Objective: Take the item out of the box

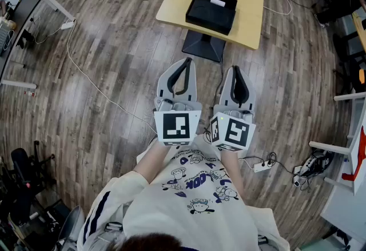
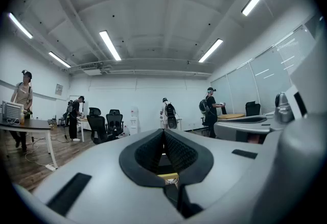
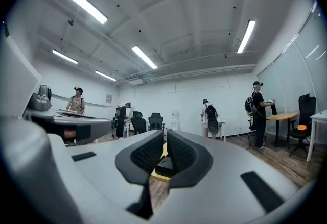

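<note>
The item (image 1: 217, 2) lies in the box (image 1: 209, 14) mid-bench (image 1: 251, 24), well apart from both grippers. The left gripper (image 1: 186, 62) and right gripper (image 1: 236, 68) have fingers closed, empty; reaching in unopened would likely just shove the item.

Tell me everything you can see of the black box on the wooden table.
The black box is rectangular, shallow and matte; whether it is cardboard or plastic cannot be told. It appears open on top, and a small white item lies inside near its far edge. It sits flat, turned slightly askew, around the middle of the light wooden table. Nothing but the tabletop and the item touches it. Finer detail is too small to make out.
</note>
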A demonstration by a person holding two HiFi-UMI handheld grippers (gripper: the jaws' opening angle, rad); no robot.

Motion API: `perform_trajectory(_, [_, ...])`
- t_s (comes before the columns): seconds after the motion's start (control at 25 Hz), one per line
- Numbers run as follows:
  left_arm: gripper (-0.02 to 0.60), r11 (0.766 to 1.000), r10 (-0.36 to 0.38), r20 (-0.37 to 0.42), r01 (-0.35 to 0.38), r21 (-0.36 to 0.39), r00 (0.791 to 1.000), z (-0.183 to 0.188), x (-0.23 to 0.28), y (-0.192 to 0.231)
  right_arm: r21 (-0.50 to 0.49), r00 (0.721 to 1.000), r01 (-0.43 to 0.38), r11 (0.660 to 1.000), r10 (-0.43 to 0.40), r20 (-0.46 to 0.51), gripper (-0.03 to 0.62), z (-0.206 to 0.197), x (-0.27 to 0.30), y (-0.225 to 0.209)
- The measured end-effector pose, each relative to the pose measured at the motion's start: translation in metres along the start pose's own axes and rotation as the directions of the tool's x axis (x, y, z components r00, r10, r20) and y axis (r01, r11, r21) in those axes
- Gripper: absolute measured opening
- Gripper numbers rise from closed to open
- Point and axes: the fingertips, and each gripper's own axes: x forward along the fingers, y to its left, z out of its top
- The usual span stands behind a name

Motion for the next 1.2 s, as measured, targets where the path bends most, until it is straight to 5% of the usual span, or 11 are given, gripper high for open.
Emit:
perform_trajectory(0.64, [0.014,1.000,-0.008,-0.004,0.008,-0.008,1.000,-0.004,0.018,0.009,0.003,1.000,-0.010,1.000,0.010,0.002,0.041,-0.005,0.021,0.002])
perform_trajectory(1.2, [0.014,0.999,-0.049,-0.013,0.049,-0.014,0.999,-0.014,0.066,0.054,0.016,0.998,0.057,0.998,-0.057,-0.018,0.041,-0.013,0.076,0.013])
